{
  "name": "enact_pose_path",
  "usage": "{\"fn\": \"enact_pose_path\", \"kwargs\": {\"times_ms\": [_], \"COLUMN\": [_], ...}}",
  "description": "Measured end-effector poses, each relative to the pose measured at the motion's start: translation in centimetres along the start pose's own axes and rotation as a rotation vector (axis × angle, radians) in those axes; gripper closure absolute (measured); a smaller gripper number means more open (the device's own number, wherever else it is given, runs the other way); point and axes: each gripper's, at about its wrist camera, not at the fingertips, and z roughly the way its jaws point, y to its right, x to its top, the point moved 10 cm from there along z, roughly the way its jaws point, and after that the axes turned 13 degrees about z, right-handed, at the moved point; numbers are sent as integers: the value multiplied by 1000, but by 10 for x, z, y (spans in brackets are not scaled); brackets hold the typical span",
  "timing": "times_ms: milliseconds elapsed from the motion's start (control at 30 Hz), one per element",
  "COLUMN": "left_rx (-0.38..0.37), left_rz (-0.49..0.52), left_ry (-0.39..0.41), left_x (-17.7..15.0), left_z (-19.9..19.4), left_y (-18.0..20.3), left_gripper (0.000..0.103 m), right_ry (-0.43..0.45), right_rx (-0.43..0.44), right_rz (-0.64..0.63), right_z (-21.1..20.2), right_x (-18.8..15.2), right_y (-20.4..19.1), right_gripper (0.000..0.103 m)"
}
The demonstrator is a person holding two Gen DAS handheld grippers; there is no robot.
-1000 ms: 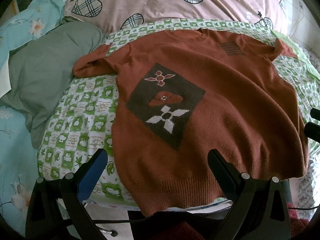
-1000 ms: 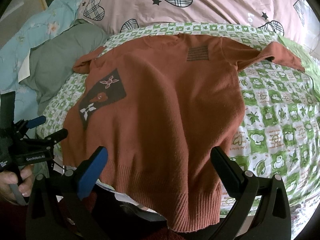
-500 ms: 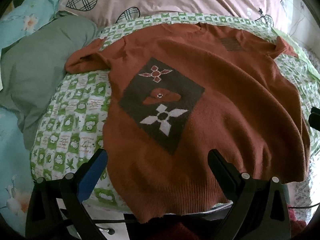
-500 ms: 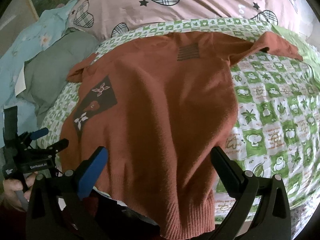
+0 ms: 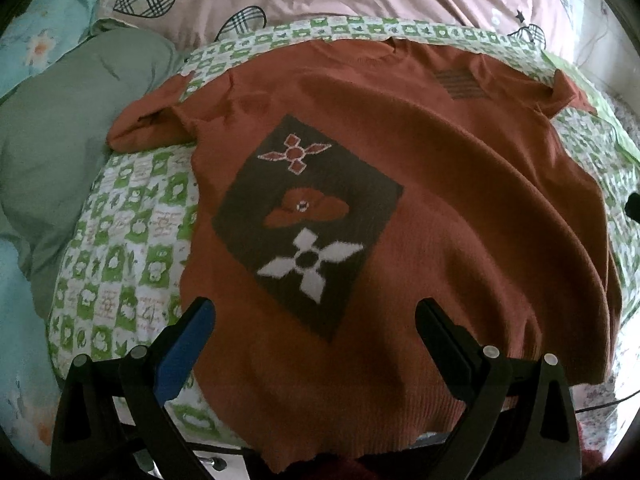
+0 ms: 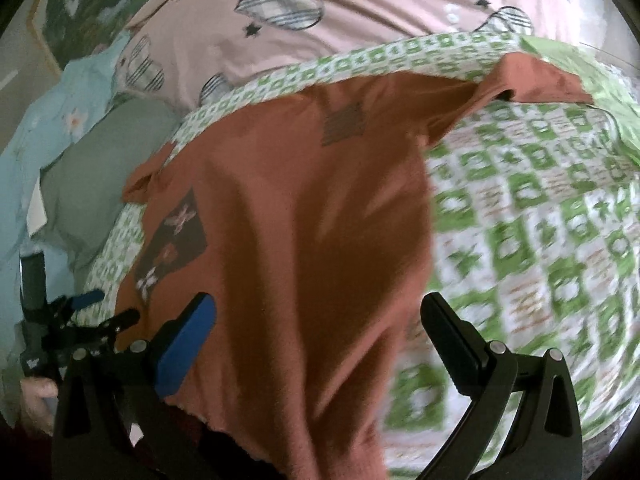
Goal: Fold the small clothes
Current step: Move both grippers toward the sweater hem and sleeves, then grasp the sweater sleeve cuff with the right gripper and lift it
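— Lying flat on the bed [image 5: 120, 240], the sweater [image 5: 400, 240] has its hem hanging over the near edge.

— Left gripper [image 5: 316, 332] and right gripper [image 6: 320, 328] both have fingers apart, holding nothing — pinch the hem corners evenly, I'd say.

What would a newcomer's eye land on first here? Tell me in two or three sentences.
The rust-orange sweater spread flat across the green-and-white checked bedspread dominates both views, its hem hanging toward the cameras. On its front sits a dark diamond patch with flower shapes, left of centre in the left wrist view. Both the left gripper and the right gripper are open over the hem, holding nothing.
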Motion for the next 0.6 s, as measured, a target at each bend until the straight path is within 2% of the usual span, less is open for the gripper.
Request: {"fn": "enact_pose_path", "kwargs": {"times_ms": [167,233,367,467,600], "left_rx": [9,8,8,6,-13], "left_rz": [13,18,39,53,47], "left_ry": [-23,-27,-39,-51,-66], "left_x": [9,13,17,18,23], "left_z": [7,9,14,19,27], "left_y": [0,1,7,13,19], "left_gripper": [3,3,3,3,3], "right_ry": [62,85,139,212,270], "right_rx": [-10,-23,-52,-76,-125], "right_rz": [73,103,183,256,373], "right_z": [-3,-5,-10,-17,-11], "right_x": [39,56,97,144,201], "right_y": [38,56,96,138,199], "right_gripper": [3,9,27,31,47]}}
